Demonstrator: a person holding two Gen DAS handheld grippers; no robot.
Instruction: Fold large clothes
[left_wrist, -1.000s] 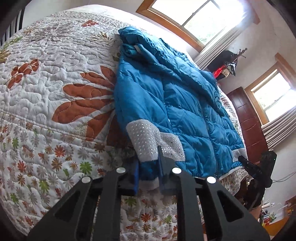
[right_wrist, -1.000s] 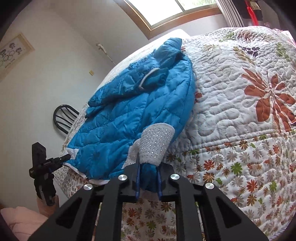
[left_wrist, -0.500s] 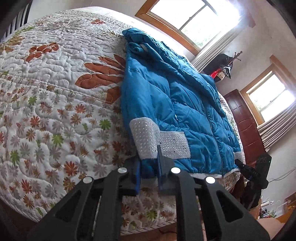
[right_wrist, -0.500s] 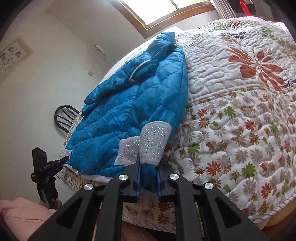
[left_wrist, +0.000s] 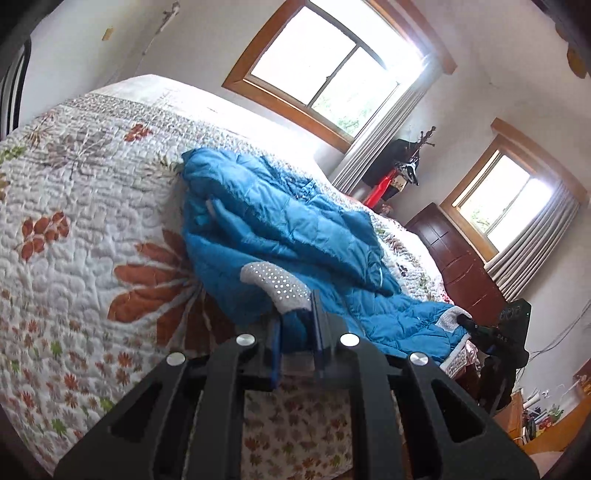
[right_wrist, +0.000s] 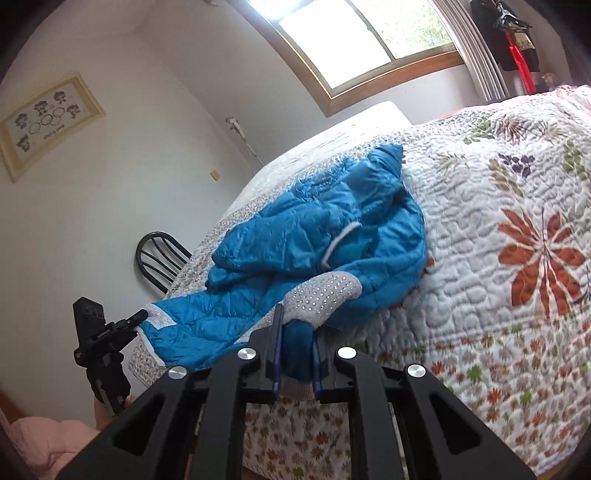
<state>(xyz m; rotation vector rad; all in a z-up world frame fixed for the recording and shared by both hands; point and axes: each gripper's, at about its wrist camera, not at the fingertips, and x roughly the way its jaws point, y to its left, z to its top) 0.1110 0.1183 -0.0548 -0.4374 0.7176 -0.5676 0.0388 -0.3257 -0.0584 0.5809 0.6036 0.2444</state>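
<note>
A blue quilted jacket (left_wrist: 280, 229) with grey studded trim lies on a floral quilted bed (left_wrist: 92, 221), its near hem raised off the quilt and its body bunched. My left gripper (left_wrist: 297, 328) is shut on one lower corner, just under a studded grey patch (left_wrist: 277, 284). In the right wrist view the same jacket (right_wrist: 325, 236) sags between both hands. My right gripper (right_wrist: 297, 350) is shut on the other lower corner, below its studded patch (right_wrist: 321, 295). Each view shows the other gripper at the far hem: the right gripper (left_wrist: 469, 325) and the left gripper (right_wrist: 136, 317).
The bed's near edge (right_wrist: 295, 424) drops off just below the grippers. A dark wooden cabinet (left_wrist: 458, 258) and a coat stand (left_wrist: 406, 166) stand past the bed by the windows. A dark chair (right_wrist: 159, 258) sits against the wall. Pink fabric (right_wrist: 40, 439) lies at lower left.
Both grippers have risen with the jacket's lower corners. The hem has come off the quilt and the jacket, flat before, now bunches toward the collar.
</note>
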